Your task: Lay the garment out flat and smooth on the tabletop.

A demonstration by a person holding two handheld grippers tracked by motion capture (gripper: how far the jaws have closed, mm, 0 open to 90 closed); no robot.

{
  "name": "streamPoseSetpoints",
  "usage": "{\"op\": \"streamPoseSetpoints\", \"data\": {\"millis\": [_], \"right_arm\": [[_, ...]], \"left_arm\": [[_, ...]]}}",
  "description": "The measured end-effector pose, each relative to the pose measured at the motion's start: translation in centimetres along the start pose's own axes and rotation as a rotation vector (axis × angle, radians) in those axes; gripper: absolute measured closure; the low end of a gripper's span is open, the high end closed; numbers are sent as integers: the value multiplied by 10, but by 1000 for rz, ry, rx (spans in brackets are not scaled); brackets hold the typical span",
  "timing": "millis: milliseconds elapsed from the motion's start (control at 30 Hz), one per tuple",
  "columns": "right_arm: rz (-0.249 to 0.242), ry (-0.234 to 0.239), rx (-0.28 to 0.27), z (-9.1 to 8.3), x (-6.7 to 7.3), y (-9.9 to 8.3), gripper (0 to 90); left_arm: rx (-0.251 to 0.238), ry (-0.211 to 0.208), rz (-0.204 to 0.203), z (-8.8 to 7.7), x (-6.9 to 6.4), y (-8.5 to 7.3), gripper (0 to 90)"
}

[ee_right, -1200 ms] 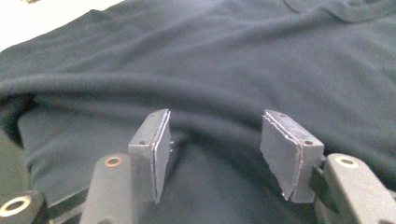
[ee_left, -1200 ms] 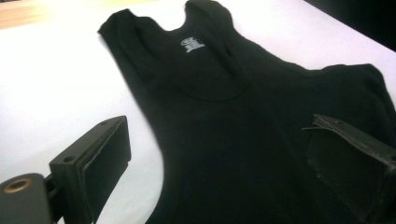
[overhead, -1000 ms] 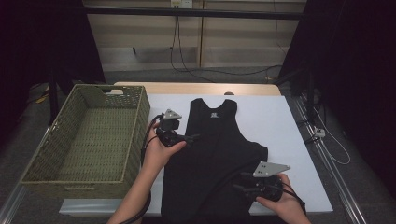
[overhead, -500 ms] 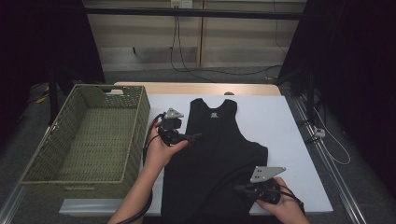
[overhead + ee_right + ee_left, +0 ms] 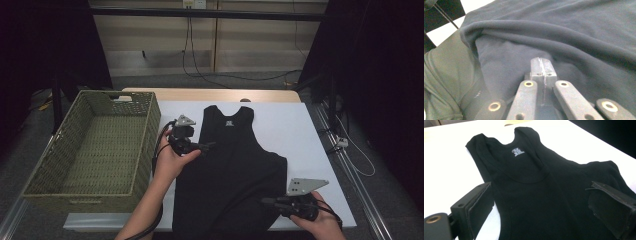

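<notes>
In the high view, a black sleeveless cotton vest (image 5: pixel 232 170) lies flat on a white sheet-covered table (image 5: pixel 300 130), neckline away from the person and hem at the near edge, with a fold lifted near its right side seam. The left gripper (image 5: pixel 207 146), held in the person's left hand (image 5: pixel 172 159), sits just beside the vest's left armhole edge, its grey three-cornered plate up. The right gripper (image 5: pixel 265 202), held in the right hand (image 5: pixel 320 220), points in over the lower right part of the vest near the hem. A green woven rectangular basket (image 5: pixel 145 130) stands to the left of the sheet, near the left hand. In the left gripper view, the two black jaws stand wide apart with nothing pressed between them; the vest spreads across the white surface beyond them, its grey neck label (image 5: pixel 517 152) visible, and the left jaw hangs over the vest's edge where fabric meets sheet. In the right gripper view, the jaws are brought together, pads meeting at the tip, having just been closing; a raised ridge of the dark fabric runs across right beyond the tip, and they probably pinch a fold of it, though the contact itself is hidden behind the pads.
</notes>
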State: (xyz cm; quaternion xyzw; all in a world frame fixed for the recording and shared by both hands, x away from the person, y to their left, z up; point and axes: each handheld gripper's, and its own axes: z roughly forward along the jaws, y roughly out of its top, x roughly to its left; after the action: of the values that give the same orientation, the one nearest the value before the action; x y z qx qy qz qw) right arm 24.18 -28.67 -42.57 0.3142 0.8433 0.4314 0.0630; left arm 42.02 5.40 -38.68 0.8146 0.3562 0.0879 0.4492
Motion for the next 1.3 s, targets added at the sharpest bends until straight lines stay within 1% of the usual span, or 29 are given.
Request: {"op": "streamPoseSetpoints", "data": {"millis": [33,100,133,167,200,233,333,367,400,433,467,567,600,633,667,700,733,800,833,867,900,933,967,1033,1100,1167,1200,1267,1300], "right_arm": [[5,3,-5,-5,-1,-1,900],[16,-5,-27,-13,-2,-4,900],[21,-14,-28,-18,-3,-5,900],[23,-16,-33,-23,-5,-7,900],[34,-16,-45,-27,-7,-8,900],[53,-34,-53,-31,-8,-9,900],[88,-106,-83,-31,-18,-11,900],[96,-140,-72,-28,-21,-10,831],[104,-185,-66,-24,-23,-9,719],[120,-215,-55,-19,-27,-8,706],[134,-246,-47,-15,-30,-7,678],[157,-336,-6,-3,-43,-6,627],[174,-376,1,0,-47,-6,598],[206,-411,-4,2,-51,-6,581],[218,-441,-8,2,-56,-7,546],[246,-482,-5,3,-60,-7,510],[278,-508,0,4,-64,-8,511],[322,-551,16,5,-72,-12,497],[332,-540,4,7,-74,-13,525],[330,-509,4,10,-75,-15,535],[319,-515,-6,10,-73,-14,726],[297,-438,-10,10,-73,-13,860],[309,-394,-10,11,-71,-11,883],[270,-400,20,8,-65,-5,888],[251,-426,-20,-2,-67,1,890],[281,-434,-72,-17,-74,4,891],[290,-454,-92,-25,-78,5,892],[308,-464,-114,-36,-86,7,892],[316,-477,-110,-38,-89,8,892]], "left_arm": [[4,1,10,-1,1,0,68],[-3,7,4,-1,0,0,69],[-30,0,-32,1,-3,0,68],[-9,2,-4,-1,-1,0,69],[-29,1,-32,1,-3,0,69],[-29,1,-32,1,-3,0,69],[-29,0,-32,1,-2,0,69],[-30,-1,-34,1,-2,0,69],[5,2,6,-1,0,0,69],[-23,1,-30,0,-2,0,69],[-3,0,4,-2,1,0,68],[0,3,4,-3,2,0,69],[-4,5,-4,-3,1,-1,69],[-26,3,-31,-1,0,-2,69],[0,7,4,-3,3,-2,69],[2,7,6,-4,3,-2,69],[1,8,3,-4,3,-3,69],[-26,5,-34,-3,1,-4,69],[-30,7,-47,-4,0,-4,68],[-31,9,-53,-4,0,-4,69],[-5,13,-22,-6,2,-4,69],[0,13,-4,-7,3,-4,69],[-3,11,0,-7,3,-5,69],[0,12,8,-9,3,-5,69],[-13,13,-8,-9,2,-5,69],[-1,11,7,-10,2,-5,69],[-29,10,-41,-8,0,-6,69],[13,17,16,-10,4,-6,69],[-19,15,-34,-8,1,-7,69]]}}
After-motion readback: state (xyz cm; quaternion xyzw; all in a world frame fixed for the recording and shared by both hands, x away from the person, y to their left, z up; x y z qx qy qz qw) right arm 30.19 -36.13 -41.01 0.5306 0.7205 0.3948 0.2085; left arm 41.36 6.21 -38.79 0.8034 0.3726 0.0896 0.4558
